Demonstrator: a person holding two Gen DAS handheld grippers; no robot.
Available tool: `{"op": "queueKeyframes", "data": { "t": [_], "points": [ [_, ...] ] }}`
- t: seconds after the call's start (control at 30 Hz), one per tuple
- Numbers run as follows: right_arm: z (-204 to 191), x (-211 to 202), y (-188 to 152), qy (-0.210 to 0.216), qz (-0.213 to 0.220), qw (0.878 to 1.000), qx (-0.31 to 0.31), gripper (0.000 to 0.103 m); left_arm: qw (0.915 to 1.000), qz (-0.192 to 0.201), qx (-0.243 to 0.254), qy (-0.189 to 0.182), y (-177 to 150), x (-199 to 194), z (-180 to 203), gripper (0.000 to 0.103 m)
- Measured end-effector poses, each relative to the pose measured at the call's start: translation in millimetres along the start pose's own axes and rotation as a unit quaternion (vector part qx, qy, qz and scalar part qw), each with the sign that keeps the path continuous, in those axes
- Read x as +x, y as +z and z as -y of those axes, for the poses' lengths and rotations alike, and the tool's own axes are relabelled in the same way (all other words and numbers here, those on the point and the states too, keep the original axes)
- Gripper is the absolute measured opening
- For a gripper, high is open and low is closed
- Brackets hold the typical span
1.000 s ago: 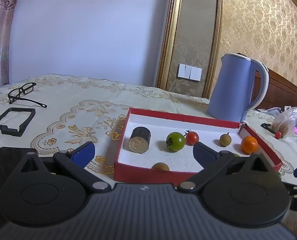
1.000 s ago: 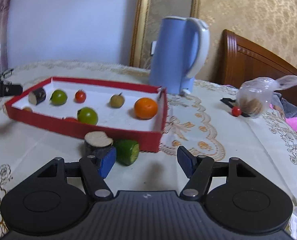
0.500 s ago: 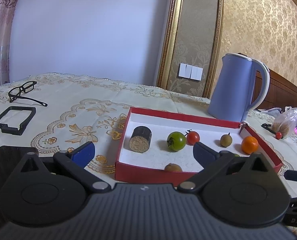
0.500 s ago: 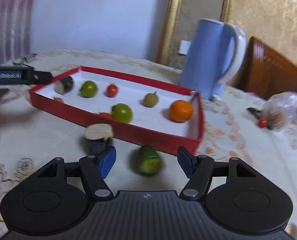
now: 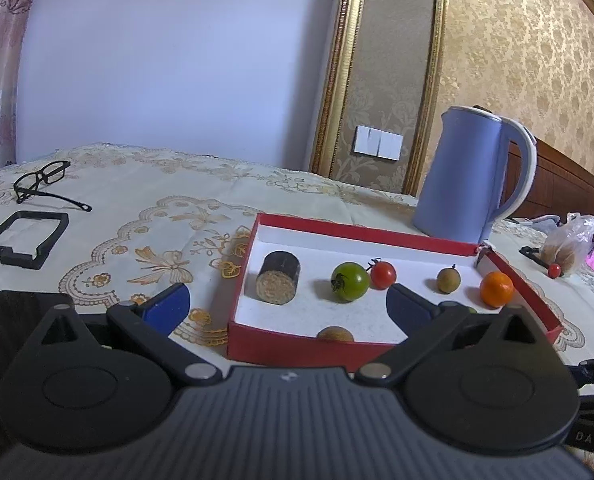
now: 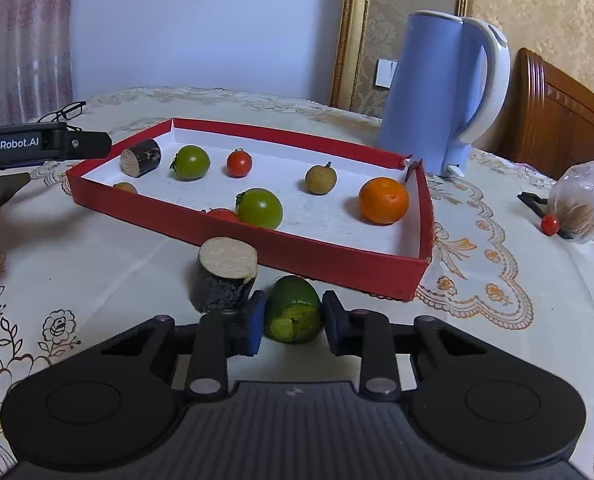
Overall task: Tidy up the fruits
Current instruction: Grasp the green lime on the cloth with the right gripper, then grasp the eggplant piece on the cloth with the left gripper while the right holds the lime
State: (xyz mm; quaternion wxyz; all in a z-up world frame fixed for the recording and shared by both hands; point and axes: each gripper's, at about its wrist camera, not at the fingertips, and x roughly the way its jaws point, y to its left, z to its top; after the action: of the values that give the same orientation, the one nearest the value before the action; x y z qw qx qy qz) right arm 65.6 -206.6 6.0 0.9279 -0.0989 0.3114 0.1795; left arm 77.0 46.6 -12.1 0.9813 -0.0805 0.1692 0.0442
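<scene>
A red box with a white floor holds several fruits: a green tomato, an orange, a red cherry tomato and a dark sugarcane piece. My right gripper is shut on a green fruit on the tablecloth, just in front of the box. A second sugarcane piece stands upright beside its left finger. My left gripper is open and empty, in front of the box.
A blue kettle stands behind the box. A plastic bag and a loose cherry tomato lie to the right. Glasses and a black frame lie at the far left of the tablecloth.
My right gripper moved left and forward onto the green fruit and closed its fingers around it. The left gripper has barely moved.
</scene>
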Motion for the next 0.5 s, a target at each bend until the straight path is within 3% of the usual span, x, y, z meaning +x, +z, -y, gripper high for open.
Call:
{"op": "queueKeyframes", "data": {
  "t": [0.07, 0.23, 0.37, 0.5],
  "points": [
    [3, -10, -2, -0.006, 0.015, 1.0, 0.016, 0.029, 0.9999, 0.007, 0.008, -0.004, -1, -4, 4, 0.103],
    [22, -52, -13, -0.029, 0.068, 0.995, 0.065, 0.029, 0.9953, -0.01, 0.068, -0.068, -9, -25, 35, 0.103],
    [40, -75, -23, -0.038, 0.091, 0.99, 0.099, 0.029, 0.987, -0.028, 0.146, -0.06, -18, -37, 80, 0.103],
    [53, -88, -31, -0.048, 0.101, 0.988, 0.11, 0.029, 0.9809, -0.046, 0.178, -0.062, -30, -37, 114, 0.103]
  ]
}}
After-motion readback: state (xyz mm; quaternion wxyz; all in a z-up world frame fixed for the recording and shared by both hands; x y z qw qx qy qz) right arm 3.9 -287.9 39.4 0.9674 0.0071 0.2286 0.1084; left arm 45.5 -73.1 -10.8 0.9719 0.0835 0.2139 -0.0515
